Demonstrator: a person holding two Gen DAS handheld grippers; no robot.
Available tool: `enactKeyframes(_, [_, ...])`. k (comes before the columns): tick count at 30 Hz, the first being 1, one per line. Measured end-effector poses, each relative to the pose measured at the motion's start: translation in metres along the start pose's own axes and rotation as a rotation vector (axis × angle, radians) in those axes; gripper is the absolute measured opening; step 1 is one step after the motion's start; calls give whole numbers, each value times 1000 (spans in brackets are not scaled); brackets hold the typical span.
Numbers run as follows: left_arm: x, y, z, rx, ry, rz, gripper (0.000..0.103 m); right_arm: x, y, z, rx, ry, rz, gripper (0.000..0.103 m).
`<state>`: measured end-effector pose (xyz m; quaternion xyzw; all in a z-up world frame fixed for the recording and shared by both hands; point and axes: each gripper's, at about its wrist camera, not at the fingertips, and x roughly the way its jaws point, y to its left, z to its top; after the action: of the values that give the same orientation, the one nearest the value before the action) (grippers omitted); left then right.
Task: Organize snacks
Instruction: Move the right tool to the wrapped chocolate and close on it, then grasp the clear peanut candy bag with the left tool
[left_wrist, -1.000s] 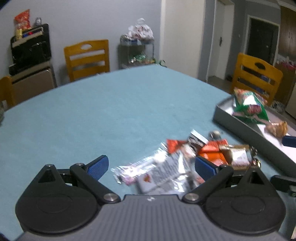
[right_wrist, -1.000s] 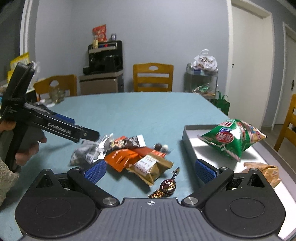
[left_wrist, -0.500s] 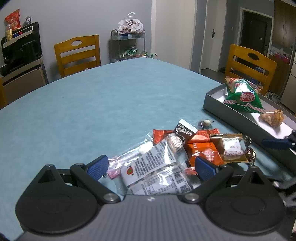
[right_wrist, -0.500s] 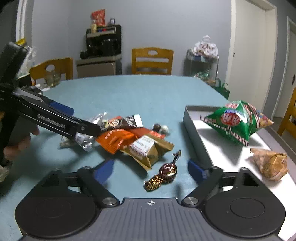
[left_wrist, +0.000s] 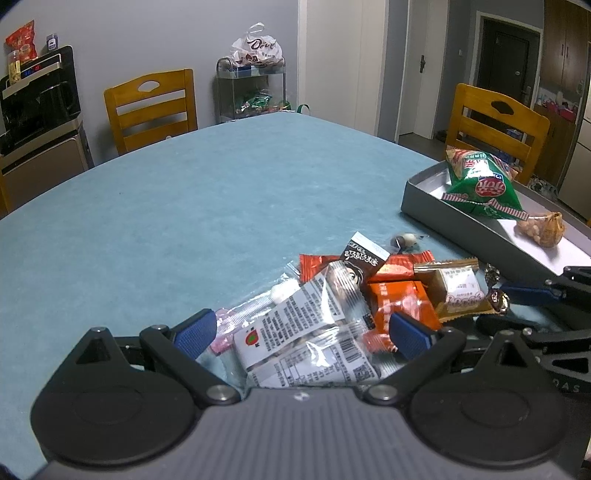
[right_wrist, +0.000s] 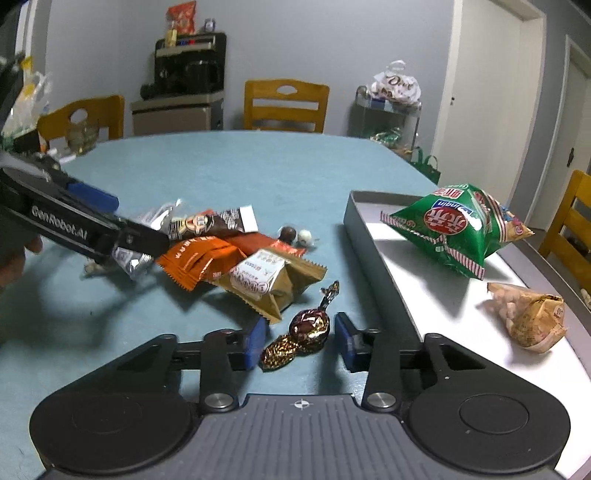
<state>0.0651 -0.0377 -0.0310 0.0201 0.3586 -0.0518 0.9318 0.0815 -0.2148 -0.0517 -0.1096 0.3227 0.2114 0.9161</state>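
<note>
Teal table (right_wrist: 229, 166), left hand-held gripper (right_wrist: 146, 236) marked "GenRobot.AI", jaws apart, right hand-held gripper (right_wrist: 301, 338) closing around foil candy (right_wrist: 308, 326).

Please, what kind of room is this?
Probably a dining room in a home: wooden chairs stand around a large table with a blue cloth, a coffee machine sits on a cabinet, and house doors open behind.

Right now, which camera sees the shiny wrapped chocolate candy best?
The right wrist view: the foil candy lies whole between the right gripper's closing fingers. The left wrist view shows it only small at the edge, partly behind the gold packet.
</note>
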Motion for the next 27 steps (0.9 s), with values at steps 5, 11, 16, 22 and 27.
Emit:
enactKeyframes(5, [0, 1, 0, 3, -3, 0, 101, 2, -1, 1, 5, 3, 24, 26])
enactKeyframes(11, [7, 1, -3, -9, 2, 12, 101, -6, -2, -3, 11, 7, 87, 25])
enactKeyframes(16, [17, 0, -5, -36, 6, 32, 101, -13, 2, -8, -20, -4, 93, 25])
enactKeyframes(22, [27, 8, -8, -99, 28, -5, 103, -16, 7, -10, -39, -11, 128, 25])
enactKeyframes(27, [23, 17, -4, -73, 53, 40, 96, -19, 8, -13, -46, -17, 166, 25])
